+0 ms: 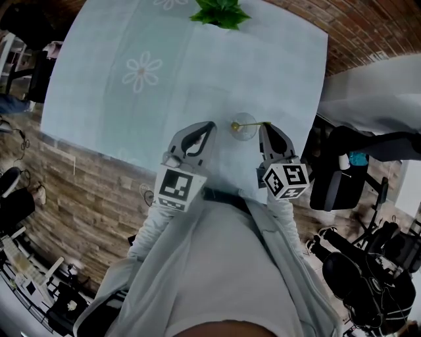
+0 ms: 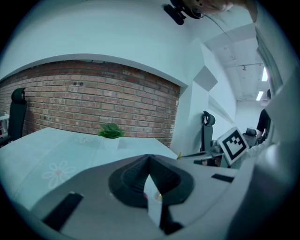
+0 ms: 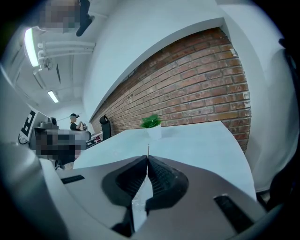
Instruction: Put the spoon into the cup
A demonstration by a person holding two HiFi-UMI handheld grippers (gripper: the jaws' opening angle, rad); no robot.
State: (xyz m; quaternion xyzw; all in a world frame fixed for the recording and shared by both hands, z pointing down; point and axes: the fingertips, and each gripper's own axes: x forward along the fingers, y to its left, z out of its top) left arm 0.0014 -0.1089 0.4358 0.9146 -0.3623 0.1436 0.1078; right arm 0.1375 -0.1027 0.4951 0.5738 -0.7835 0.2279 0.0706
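Standing nearest, the person (image 1: 223,263) filled the low part of the head view, with both arms reaching out toward the cup (image 1: 247,133). Just to the right of the cup, the right hand-held gripper (image 1: 266,128) had its jaws pressed together on the thin handle of the spoon (image 1: 255,124). The handle's end poked out beyond the jaw tips in the right gripper view. The gold spoon ran from that grip leftward across the cup's mouth, its bowl end over the cup's left rim; whether it touched the glass could not be told. To the left of the cup, a little apart from it, the left hand-held gripper (image 1: 209,126) had its jaws closed tip to tip with nothing between them. The clear cup stood near the closest edge of the tabletop (image 1: 131,99), which was covered by a pale cloth with a flower print. Well beyond the cup, a green plant (image 1: 220,12) sat at the tabletop's far edge, and a brick wall (image 1: 368,26) showed behind it.
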